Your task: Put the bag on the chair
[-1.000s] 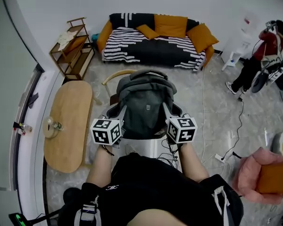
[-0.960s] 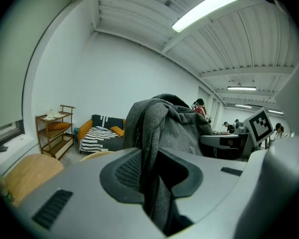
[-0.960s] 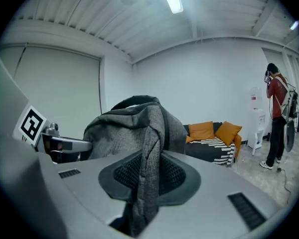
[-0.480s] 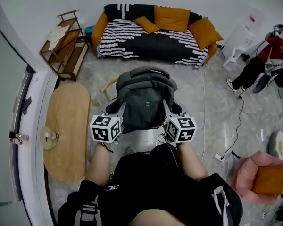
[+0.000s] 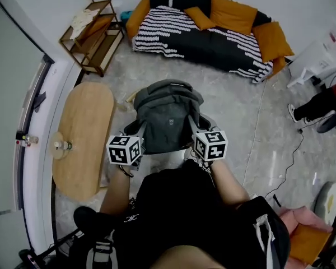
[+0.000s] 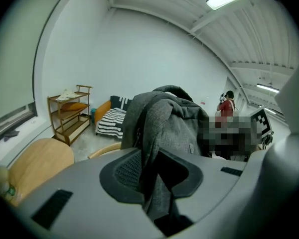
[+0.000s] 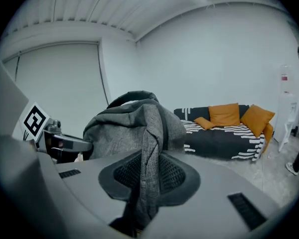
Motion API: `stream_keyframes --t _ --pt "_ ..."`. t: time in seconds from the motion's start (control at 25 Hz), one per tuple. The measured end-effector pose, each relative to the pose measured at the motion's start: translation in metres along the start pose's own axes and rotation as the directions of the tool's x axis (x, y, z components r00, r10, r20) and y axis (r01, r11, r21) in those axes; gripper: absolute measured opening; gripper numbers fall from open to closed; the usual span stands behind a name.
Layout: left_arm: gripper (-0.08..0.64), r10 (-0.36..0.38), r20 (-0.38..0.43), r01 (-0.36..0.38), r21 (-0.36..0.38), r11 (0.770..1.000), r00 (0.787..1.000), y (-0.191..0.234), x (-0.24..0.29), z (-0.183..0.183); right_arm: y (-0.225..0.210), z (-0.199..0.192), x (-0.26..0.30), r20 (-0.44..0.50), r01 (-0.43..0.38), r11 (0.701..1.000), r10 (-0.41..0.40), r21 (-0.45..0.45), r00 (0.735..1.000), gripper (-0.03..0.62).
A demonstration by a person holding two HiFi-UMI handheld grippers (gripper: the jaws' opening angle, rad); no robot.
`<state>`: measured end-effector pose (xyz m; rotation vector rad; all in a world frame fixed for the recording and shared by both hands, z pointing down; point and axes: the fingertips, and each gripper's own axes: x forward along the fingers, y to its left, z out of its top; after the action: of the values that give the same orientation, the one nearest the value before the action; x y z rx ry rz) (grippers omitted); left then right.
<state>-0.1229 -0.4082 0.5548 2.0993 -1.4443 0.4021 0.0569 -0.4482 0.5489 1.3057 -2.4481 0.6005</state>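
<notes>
A grey backpack (image 5: pixel 167 115) hangs in front of me, held up from both sides. My left gripper (image 5: pixel 141 130) is shut on a fold of grey fabric at its left side, which shows pinched between the pads in the left gripper view (image 6: pixel 157 183). Over on the other side, my right gripper (image 5: pixel 192 125) is shut on a grey strap (image 7: pixel 147 178). The wooden chair lies under the bag: only a piece of its curved back (image 5: pixel 128 101) shows, seen also in the left gripper view (image 6: pixel 105 151).
An oval wooden table (image 5: pixel 81 133) stands at my left by the window sill. A wooden shelf (image 5: pixel 92 32) and a striped sofa (image 5: pixel 207 35) with orange cushions line the far wall. A person (image 5: pixel 325 102) stands at far right; a cable (image 5: pixel 288 167) trails on the floor.
I have turned and stepped with the bag still held by both grippers. The bag now covers most of the chair's back, and the white surface under it is nearly out of sight.
</notes>
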Motion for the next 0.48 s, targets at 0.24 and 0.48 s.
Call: stream_keyframes --t 0.24,0.48 --pt "0.094 0.09 -0.076 -0.093 -0.048 0.994 0.993 0.033 0.044 -0.022 -0.022 -0.022 0.066 -0.125 -0.104 0.994 0.101 -0.018 0.987 0.091" --pt "0.094 0.137 -0.139 -0.155 -0.122 0.98 0.981 0.073 0.075 -0.052 -0.026 -0.052 0.12 -0.264 -0.162 0.987 0.151 -0.022 0.953 0.091"
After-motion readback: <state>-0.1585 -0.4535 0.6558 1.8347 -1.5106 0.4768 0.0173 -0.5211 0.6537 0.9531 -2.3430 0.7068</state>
